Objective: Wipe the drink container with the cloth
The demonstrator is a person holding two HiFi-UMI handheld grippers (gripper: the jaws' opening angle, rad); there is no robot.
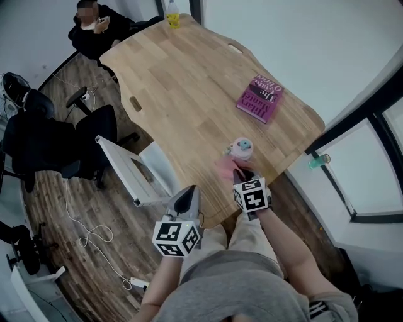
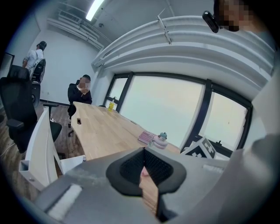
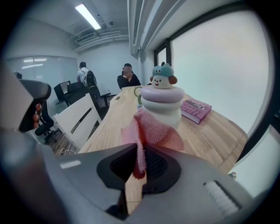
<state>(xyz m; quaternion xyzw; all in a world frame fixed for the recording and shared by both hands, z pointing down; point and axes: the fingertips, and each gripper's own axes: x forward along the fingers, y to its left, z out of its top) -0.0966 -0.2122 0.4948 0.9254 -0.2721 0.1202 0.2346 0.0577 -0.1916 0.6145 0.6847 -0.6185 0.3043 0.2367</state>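
The drink container (image 1: 240,149) is a pale pink tumbler with a small cartoon figure on its lid; it stands upright near the table's near edge. It fills the middle of the right gripper view (image 3: 161,98) and shows small in the left gripper view (image 2: 161,140). My right gripper (image 1: 243,178) is shut on a pink mesh cloth (image 3: 151,131), whose free part lies against the container's near side. The cloth (image 1: 227,166) also shows in the head view. My left gripper (image 1: 187,200) hangs shut and holds nothing, off the table's near-left edge, away from the container.
A magenta book (image 1: 259,99) lies further back on the wooden table (image 1: 182,94). A yellow bottle (image 1: 172,19) stands at the far end, where a person sits. A white chair (image 1: 135,173) is at the table's left side, black office chairs (image 1: 38,141) beyond.
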